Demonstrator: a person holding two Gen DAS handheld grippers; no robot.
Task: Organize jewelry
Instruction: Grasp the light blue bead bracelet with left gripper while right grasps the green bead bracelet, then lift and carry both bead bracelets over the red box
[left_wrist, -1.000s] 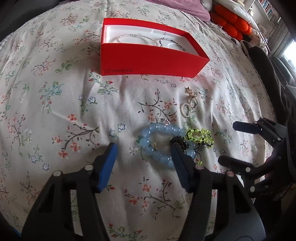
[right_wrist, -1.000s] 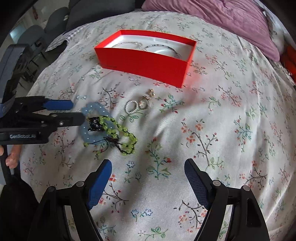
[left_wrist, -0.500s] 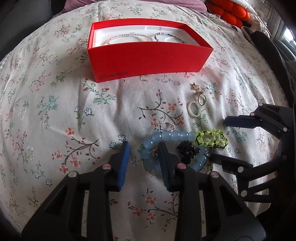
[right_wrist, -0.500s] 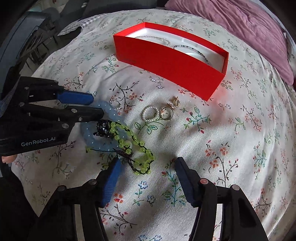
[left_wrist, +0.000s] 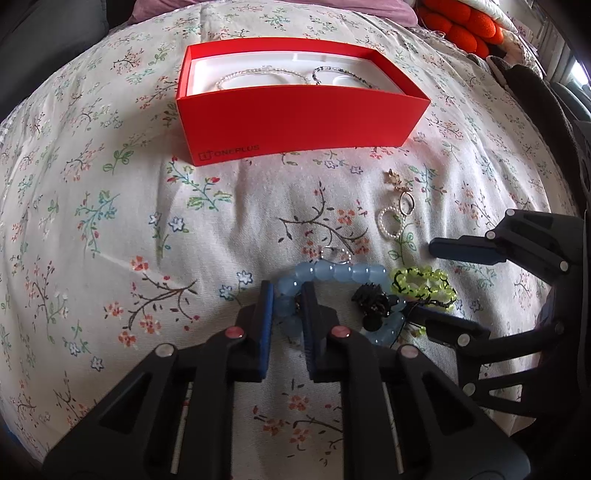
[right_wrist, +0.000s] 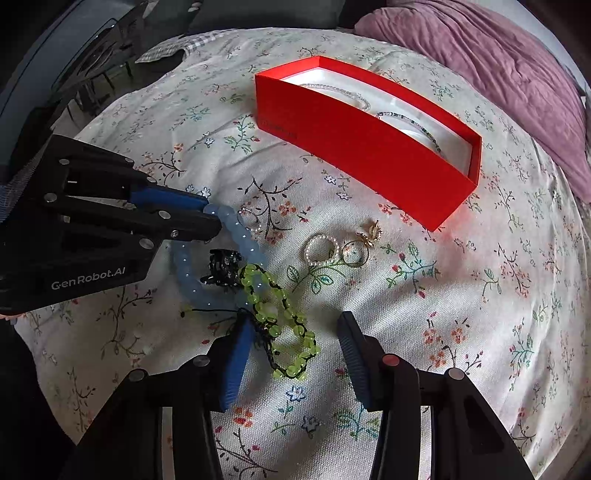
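My left gripper (left_wrist: 287, 295) is shut on the left end of a pale blue bead bracelet (left_wrist: 341, 272) that lies on the flowered bedspread; it also shows in the right wrist view (right_wrist: 216, 254). A black hair clip (right_wrist: 223, 266) lies on it. A green bead bracelet (right_wrist: 275, 314) lies beside it, between the fingers of my open right gripper (right_wrist: 293, 334). A pearl ring (right_wrist: 320, 250), a gold ring (right_wrist: 354, 253) and a gold earring (right_wrist: 371, 229) lie farther right. A red box (left_wrist: 295, 110) behind holds two thin bead strands.
A small wire ring (right_wrist: 250, 220) lies just beyond the blue bracelet. A purple blanket (right_wrist: 498, 66) lies at the back right. Orange cushions (left_wrist: 465, 26) sit at the bed's far edge. Dark furniture stands off the bed's left side.
My left gripper has closed from wide open onto the blue bracelet's left end. My right gripper has come forward and down until its open fingers straddle the green bracelet.
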